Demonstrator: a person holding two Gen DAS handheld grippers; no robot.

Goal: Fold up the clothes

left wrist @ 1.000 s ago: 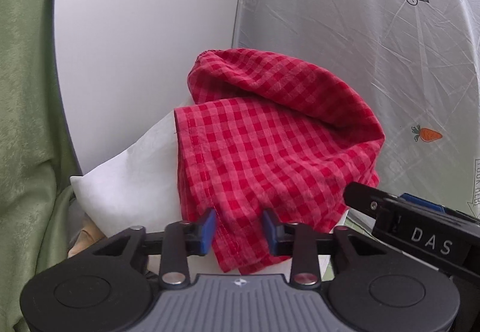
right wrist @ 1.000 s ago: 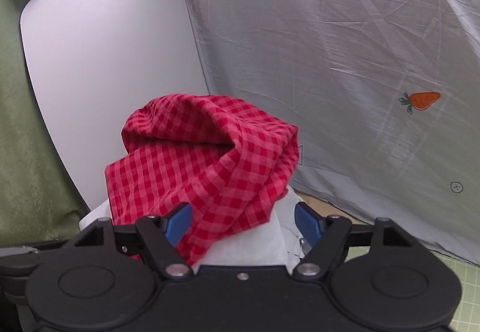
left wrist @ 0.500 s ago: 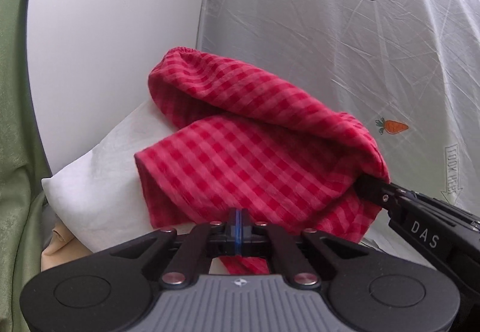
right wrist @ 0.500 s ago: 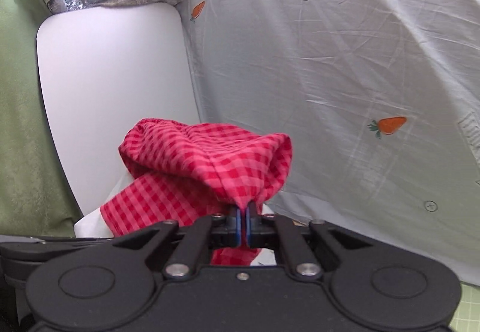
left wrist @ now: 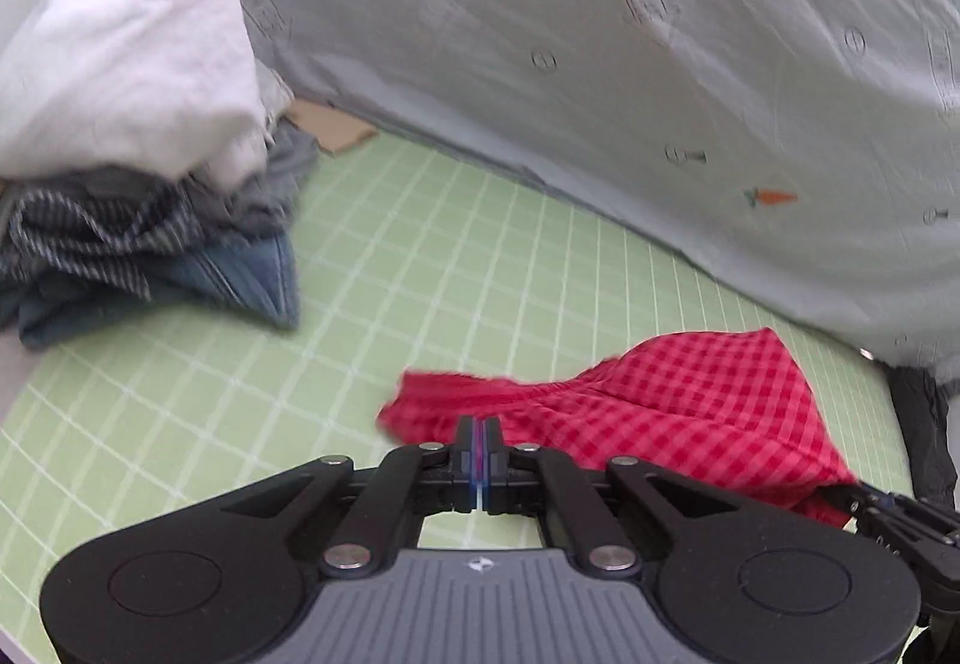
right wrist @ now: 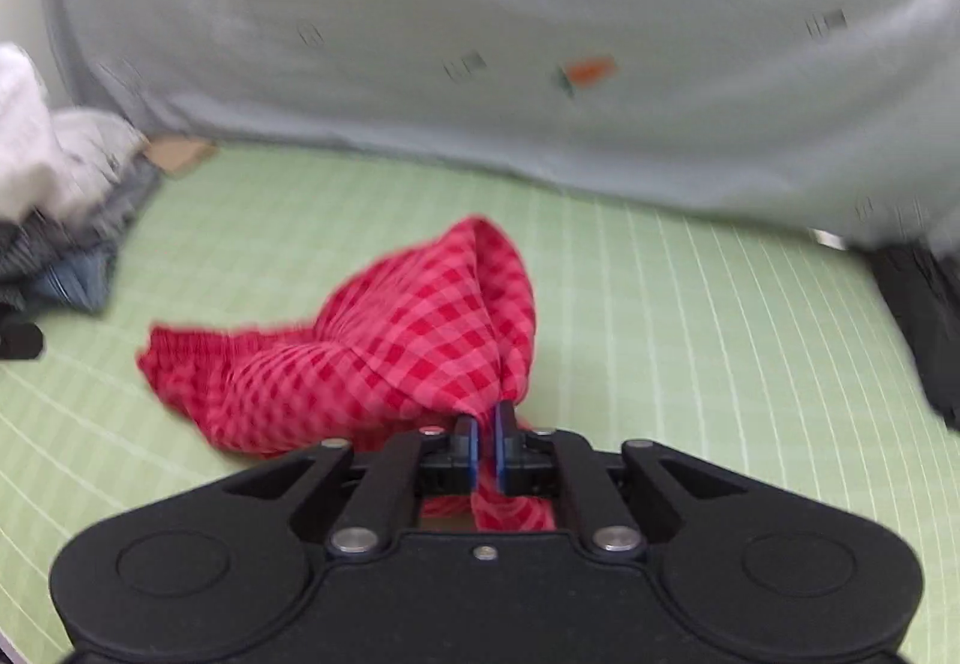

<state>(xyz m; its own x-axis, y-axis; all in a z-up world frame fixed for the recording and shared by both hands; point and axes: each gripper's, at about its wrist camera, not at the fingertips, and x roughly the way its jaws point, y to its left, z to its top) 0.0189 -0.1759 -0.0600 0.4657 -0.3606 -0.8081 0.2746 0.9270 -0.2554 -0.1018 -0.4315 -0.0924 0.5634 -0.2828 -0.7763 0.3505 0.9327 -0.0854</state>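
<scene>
I have the red checked cloth (right wrist: 384, 358) in both hands now. My right hand-held gripper (right wrist: 486, 445) has its jaws pressed on a bunched corner of it, and a short tail of the fabric hangs down behind the blue pads (right wrist: 473, 448). The log would have these jaws opening a little, yet in the picture the fabric is clearly pinched between them. My left hand-held gripper (left wrist: 478, 451) is closed tight on the near edge of the same cloth (left wrist: 660, 412) — only a thin line shows between its pads. The cloth hangs low over the green grid mat (left wrist: 420, 256), stretched between the two grippers; the right one enters the left view at the lower right. A pile of clothes (left wrist: 138, 172) with a white piece on top sits at the far left of the mat — behind everything hangs a pale sheet with carrot prints (left wrist: 600, 34).
</scene>
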